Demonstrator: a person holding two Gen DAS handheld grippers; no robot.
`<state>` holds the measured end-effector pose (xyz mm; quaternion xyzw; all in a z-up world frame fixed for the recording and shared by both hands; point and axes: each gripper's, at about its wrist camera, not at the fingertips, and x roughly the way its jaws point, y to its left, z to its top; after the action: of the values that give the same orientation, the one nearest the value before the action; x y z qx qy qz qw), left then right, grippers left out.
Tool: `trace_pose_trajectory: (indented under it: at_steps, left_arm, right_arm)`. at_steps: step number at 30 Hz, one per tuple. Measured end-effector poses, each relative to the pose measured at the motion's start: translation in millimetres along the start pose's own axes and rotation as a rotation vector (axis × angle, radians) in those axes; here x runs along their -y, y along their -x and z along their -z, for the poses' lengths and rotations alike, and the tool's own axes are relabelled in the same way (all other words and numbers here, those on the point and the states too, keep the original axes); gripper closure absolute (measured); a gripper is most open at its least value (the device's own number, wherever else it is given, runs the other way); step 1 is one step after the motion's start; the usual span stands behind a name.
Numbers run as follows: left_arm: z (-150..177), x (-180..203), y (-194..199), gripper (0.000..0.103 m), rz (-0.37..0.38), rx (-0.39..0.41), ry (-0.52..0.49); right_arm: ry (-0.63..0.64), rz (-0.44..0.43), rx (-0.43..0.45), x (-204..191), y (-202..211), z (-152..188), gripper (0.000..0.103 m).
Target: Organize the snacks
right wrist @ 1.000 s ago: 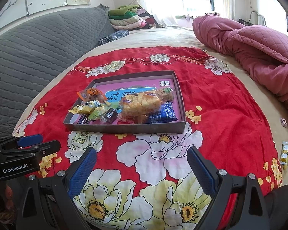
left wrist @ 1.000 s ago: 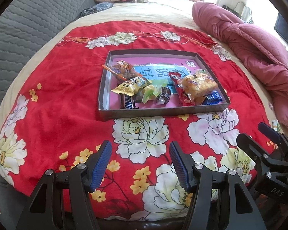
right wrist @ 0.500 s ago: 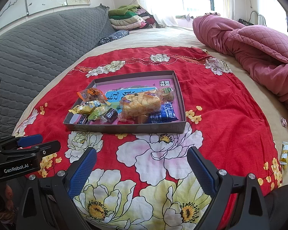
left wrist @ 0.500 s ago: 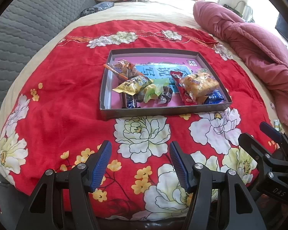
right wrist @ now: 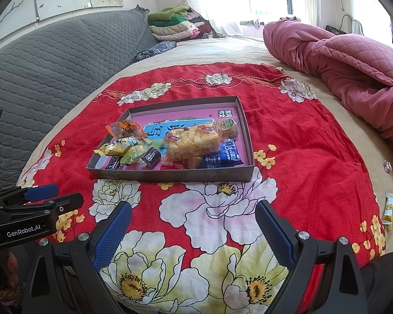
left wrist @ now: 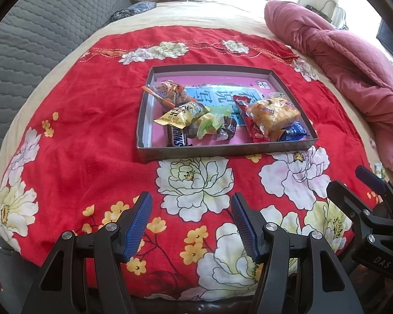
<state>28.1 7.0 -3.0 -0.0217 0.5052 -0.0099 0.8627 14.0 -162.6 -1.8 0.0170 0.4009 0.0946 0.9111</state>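
Blue-padded grippers, left gripper [left wrist: 191,223] and right gripper [right wrist: 194,229], agape before tray [left wrist: 222,153]

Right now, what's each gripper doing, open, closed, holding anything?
Left gripper: open, holding nothing.
Right gripper: open, holding nothing.

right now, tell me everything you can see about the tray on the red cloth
The tray is a shallow, square, grey box, cardboard by the look of it, with low upright walls and a pink floor printed with a blue panel of Chinese characters. It lies flat on the red floral cloth, ahead of both open tools. Wrapped snacks crowd its near half, among them a Snickers bar, a clear bread pack and a blue packet; the far part is bare.
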Motion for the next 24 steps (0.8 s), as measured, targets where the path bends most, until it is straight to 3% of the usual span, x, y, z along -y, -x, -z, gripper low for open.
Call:
trace_pose_trajectory:
  at_steps: [24]
  left_arm:
    - [0.2,-1.2,-1.4,0.039,-0.018,-0.004,0.001]
  right_arm:
    - [-0.002,-0.002,-0.002,-1.1,-0.1,-0.9,0.008]
